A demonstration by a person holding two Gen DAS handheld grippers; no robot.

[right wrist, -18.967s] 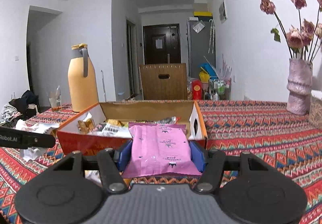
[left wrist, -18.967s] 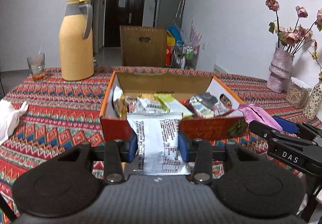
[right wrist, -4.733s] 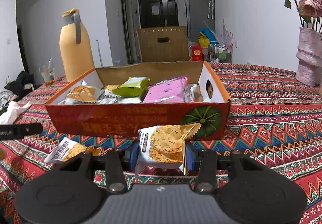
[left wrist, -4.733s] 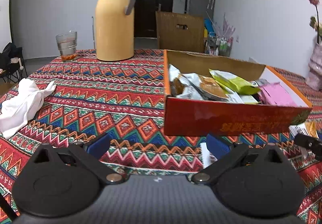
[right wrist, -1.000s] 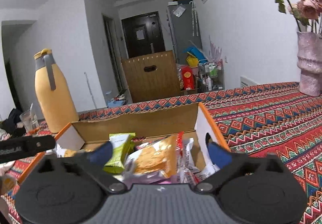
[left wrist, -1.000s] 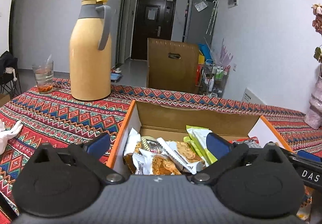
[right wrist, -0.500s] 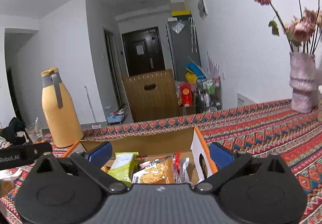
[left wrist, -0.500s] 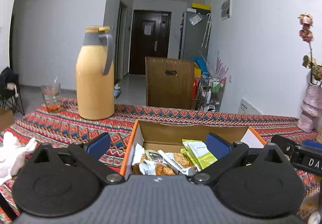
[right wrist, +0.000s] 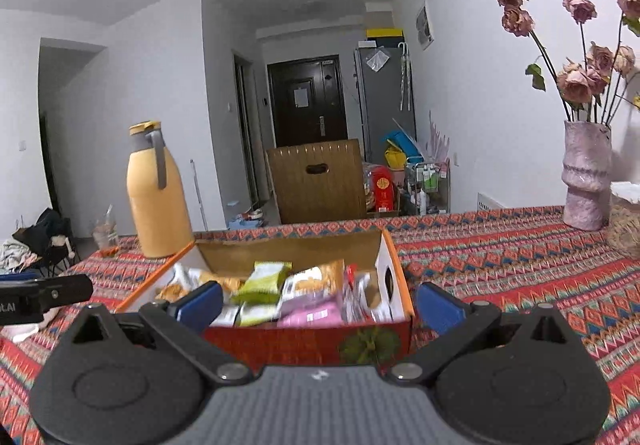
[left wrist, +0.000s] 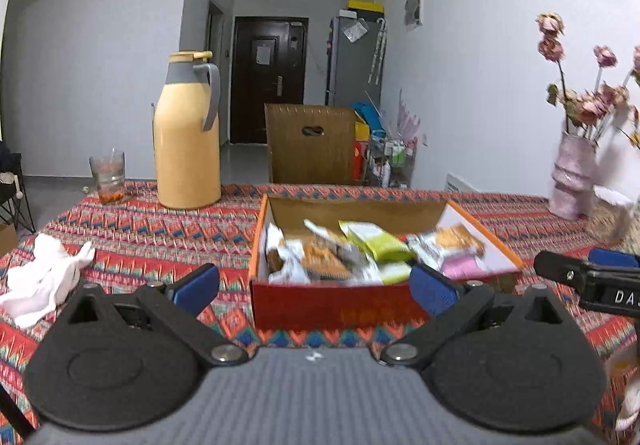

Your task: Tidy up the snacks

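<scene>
An open red-and-orange cardboard box (left wrist: 336, 309) (right wrist: 304, 345) stands on the patterned tablecloth and holds several snack packets: a green one (left wrist: 376, 243) (right wrist: 266, 277), an orange cracker packet (left wrist: 456, 237) (right wrist: 316, 277) and a pink one (left wrist: 464, 267) (right wrist: 312, 311). My left gripper (left wrist: 314, 287) is open and empty, hanging in front of the box. My right gripper (right wrist: 318, 305) is open and empty too, in front of the box's right half. The right gripper's side (left wrist: 588, 279) shows at the right edge of the left wrist view.
A tall yellow thermos jug (left wrist: 187, 133) (right wrist: 158, 193) and a glass (left wrist: 107, 175) stand at the back left. A crumpled white cloth (left wrist: 44, 277) lies on the left. A pink vase of dried roses (right wrist: 584, 177) stands far right. A wooden chair back (left wrist: 314, 145) rises behind the table.
Both grippers have drawn back from over the box and now sit lower and nearer in front of it, open and empty. The packets each held earlier lie in the box.
</scene>
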